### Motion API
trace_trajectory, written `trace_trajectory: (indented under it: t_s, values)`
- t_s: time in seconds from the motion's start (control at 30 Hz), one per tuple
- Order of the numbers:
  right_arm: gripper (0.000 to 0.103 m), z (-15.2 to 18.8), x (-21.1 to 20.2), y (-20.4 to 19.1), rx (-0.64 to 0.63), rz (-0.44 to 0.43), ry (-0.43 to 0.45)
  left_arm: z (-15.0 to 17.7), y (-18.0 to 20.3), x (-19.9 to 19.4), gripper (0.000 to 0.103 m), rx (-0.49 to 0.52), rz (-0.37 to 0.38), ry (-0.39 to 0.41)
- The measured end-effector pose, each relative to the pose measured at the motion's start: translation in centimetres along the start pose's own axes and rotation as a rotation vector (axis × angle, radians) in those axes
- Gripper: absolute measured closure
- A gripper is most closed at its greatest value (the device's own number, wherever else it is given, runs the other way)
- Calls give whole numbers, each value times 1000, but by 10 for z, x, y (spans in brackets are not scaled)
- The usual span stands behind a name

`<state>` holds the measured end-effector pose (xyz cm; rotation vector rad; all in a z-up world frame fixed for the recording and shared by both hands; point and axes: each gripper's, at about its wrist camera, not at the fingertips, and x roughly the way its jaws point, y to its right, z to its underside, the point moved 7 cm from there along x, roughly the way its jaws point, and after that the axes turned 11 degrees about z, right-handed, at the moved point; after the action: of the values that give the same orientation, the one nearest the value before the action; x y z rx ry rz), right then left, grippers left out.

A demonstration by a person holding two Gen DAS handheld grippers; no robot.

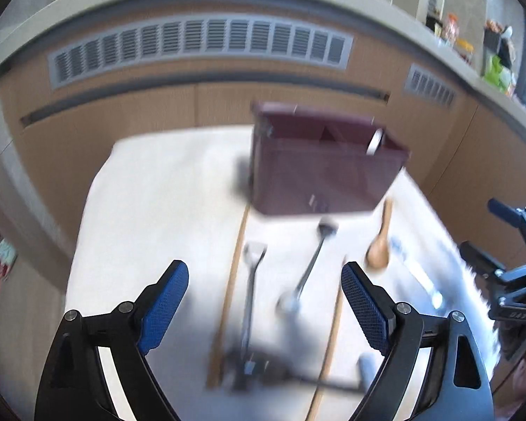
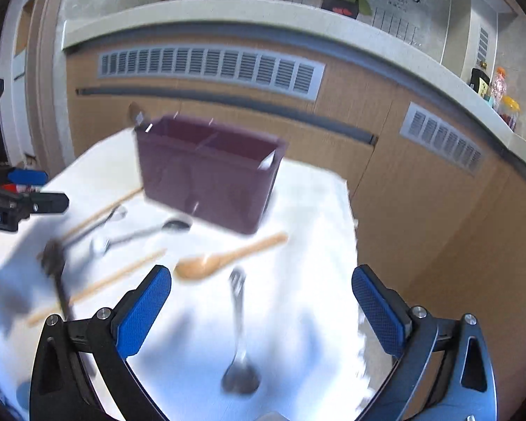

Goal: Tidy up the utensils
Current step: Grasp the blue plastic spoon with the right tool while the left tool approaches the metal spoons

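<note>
Between the right claw's (image 2: 261,310) spread, empty fingers, fork (image 2: 238,326) tines point toward holder (image 2: 207,175).

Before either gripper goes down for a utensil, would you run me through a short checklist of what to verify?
1. Left gripper open and empty: ok, jaws wide with nothing between the pads.
2. Right gripper open and empty: ok, nothing gripped.
3. Target in line: ok, the metal fork lies on the table below and between the right jaws.
4. Wooden spoon free to pick: ok, it lies apart from the fork.
5. Purple caddy upright with open compartments: ok, though one utensil seems to stand in it already.
6. Sharp view of the chopsticks and steel utensils: not ok, both views are motion-blurred.
</note>
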<state>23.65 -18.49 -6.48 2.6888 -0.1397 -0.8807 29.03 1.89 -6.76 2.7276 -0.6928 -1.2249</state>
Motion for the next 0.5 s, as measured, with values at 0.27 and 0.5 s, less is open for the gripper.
trace_trajectory:
  t_s: [0.27, 0.5]
  values:
    - [15, 58, -41, -82, -18, -357, -217, 50, -13, -43, 12, -66, -109, 18]
    - [57, 72, -31, -145, -94, -382, -345, 66, -42, -68, 12, -182, -153, 36]
